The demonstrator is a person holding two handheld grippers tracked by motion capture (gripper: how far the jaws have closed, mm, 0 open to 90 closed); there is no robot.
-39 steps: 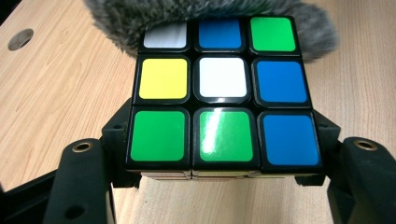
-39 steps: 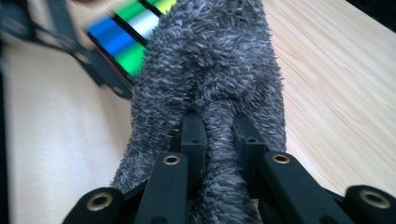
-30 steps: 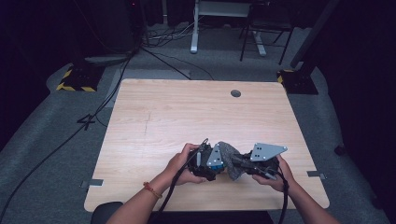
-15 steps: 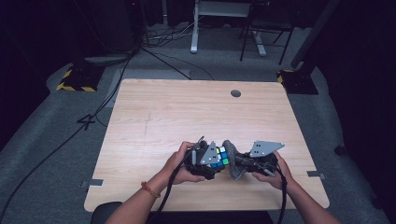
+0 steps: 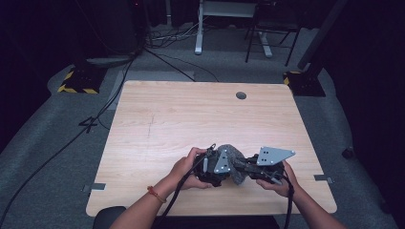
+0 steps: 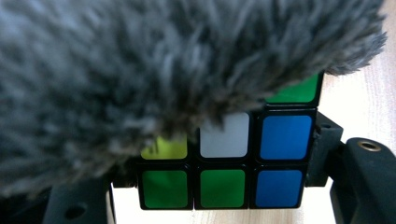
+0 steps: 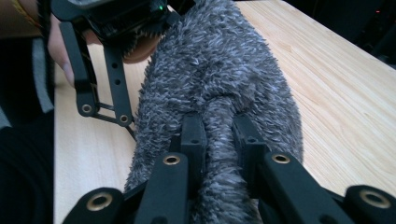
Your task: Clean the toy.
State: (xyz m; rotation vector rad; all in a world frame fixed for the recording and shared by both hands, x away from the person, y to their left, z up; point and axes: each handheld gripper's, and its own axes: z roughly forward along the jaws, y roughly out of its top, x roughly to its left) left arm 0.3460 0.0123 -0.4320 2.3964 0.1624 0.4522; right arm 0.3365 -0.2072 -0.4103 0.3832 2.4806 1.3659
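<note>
Puzzle cube (image 6: 224, 172): glossy plastic, black frame, square stickers showing green, blue, white and yellow-green. Held at the near edge of the table, just right of centre, clamped between the two jaws of the left gripper (image 6: 219, 205), one jaw against each side face. Its upper part is covered by the cloth.

Cloth (image 7: 219, 84): grey, shaggy, long-pile fleece, soft and bunched into a rounded hump. Draped over the top of the cube and touching it; in the high view it sits as a grey lump (image 5: 235, 162) between the two grippers. Right gripper (image 7: 220, 140): jaws narrow, pinching a ridge of the cloth between them.

Both grippers are black, jointed with brass-coloured pins; each carries a grey three-cornered plate on top. Left hand (image 5: 187, 168) and right hand (image 5: 281, 180) grip them close together, cables trailing toward the near edge. A red band on the left wrist.

Table (image 5: 191, 114): pale wood-grain top, matte, rectangular with rounded corners, a round dark grommet (image 5: 241, 95) at the far side, right of centre.

Room: dim. Grey carpet; cables run across the floor at far left; a yellow-and-black striped base (image 5: 76, 86) beyond the far left corner; white desk legs at the far end.
</note>
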